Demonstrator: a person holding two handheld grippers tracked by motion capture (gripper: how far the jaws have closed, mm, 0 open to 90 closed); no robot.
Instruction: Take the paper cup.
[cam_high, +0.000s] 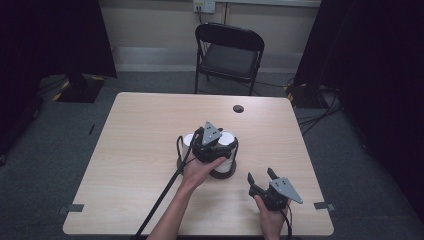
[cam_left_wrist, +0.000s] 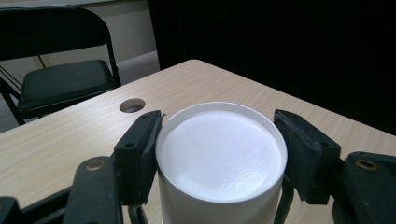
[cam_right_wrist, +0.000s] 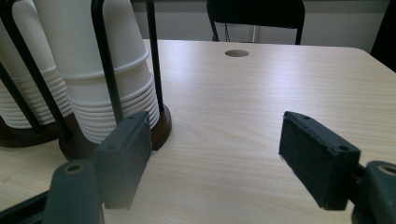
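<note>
Two stacks of upside-down white paper cups stand in a black wire holder with a dark round base (cam_high: 223, 173) at the table's middle. In the left gripper view the right-hand stack's top cup (cam_left_wrist: 222, 154) sits between the jaws, and both pads (cam_left_wrist: 140, 149) press on its sides, so my left gripper (cam_high: 222, 142) is shut on it. The other stack (cam_high: 187, 141) stands just left of it. My right gripper (cam_high: 260, 175) rests open near the table's front right. Nothing lies between its jaws; the cup stacks (cam_right_wrist: 112, 70) stand to its left.
The wooden table (cam_high: 150, 120) has a round cable hole (cam_high: 238, 108) at its far side. A black folding chair (cam_high: 227, 52) stands behind the table. The left gripper's cable trails off the front edge.
</note>
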